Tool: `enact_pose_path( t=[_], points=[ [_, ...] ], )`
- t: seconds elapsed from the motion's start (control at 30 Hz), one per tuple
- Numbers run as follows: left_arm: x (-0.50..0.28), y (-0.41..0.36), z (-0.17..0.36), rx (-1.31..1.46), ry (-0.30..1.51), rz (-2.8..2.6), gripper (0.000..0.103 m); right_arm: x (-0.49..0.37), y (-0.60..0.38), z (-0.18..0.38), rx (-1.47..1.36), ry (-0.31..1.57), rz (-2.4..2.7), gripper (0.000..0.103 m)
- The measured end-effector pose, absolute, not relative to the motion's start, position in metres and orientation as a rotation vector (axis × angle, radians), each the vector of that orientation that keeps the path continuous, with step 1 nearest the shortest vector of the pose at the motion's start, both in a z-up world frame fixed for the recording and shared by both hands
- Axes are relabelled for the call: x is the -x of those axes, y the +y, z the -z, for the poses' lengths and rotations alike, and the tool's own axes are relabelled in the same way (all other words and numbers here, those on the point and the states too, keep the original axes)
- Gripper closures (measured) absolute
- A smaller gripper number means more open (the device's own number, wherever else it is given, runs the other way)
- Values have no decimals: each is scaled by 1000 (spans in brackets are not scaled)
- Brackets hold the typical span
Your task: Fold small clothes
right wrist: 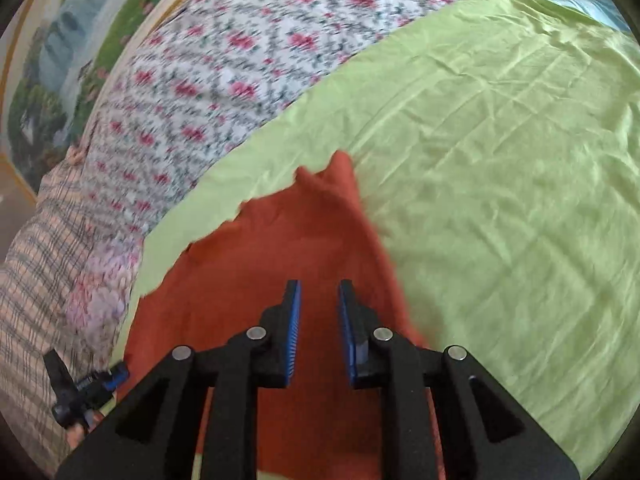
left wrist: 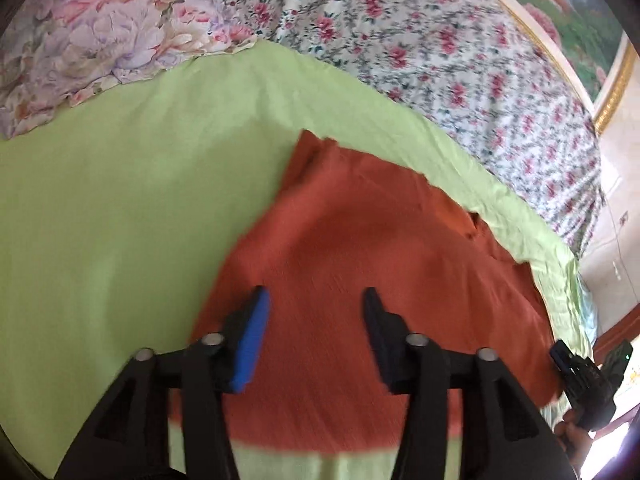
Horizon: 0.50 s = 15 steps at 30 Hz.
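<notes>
From the left wrist, the left gripper (left wrist: 316, 300) hovers with its jaws wide apart and empty above the orange garment (left wrist: 380, 248), which lies flat on the green sheet (left wrist: 120, 200). From the right wrist, the right gripper (right wrist: 319, 294) stands with a narrow gap, nothing pinched, over the same cloth beside the flowered quilt (right wrist: 224, 60).

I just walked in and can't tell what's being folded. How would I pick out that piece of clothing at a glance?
Look at the bed covered by a plain lime-green sheet, with flowered bedding beyond it. Lying flat on the green is the rust-orange garment, below both sets of black fingers. It is the only solid orange cloth; everything around is green or floral.
</notes>
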State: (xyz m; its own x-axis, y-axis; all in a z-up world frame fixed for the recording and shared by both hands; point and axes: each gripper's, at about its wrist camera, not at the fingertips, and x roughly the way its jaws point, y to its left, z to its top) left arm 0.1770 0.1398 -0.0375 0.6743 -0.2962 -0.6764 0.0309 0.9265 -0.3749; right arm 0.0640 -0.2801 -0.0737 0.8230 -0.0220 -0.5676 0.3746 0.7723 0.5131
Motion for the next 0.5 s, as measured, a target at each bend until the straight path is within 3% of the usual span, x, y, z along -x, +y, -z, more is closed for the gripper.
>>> enact_pose_path(
  t=[0.1, 0.33, 0.5],
  points=[
    [-148, 139, 36, 368, 805, 194, 39, -62, -260, 73, -612, 579, 181, 76],
    [-107, 147, 64, 434, 861, 198, 39, -63, -216, 77, -514, 593, 82, 76],
    [-98, 148, 77, 478, 871, 201, 32, -61, -202, 77, -475, 582, 43, 76]
  ],
)
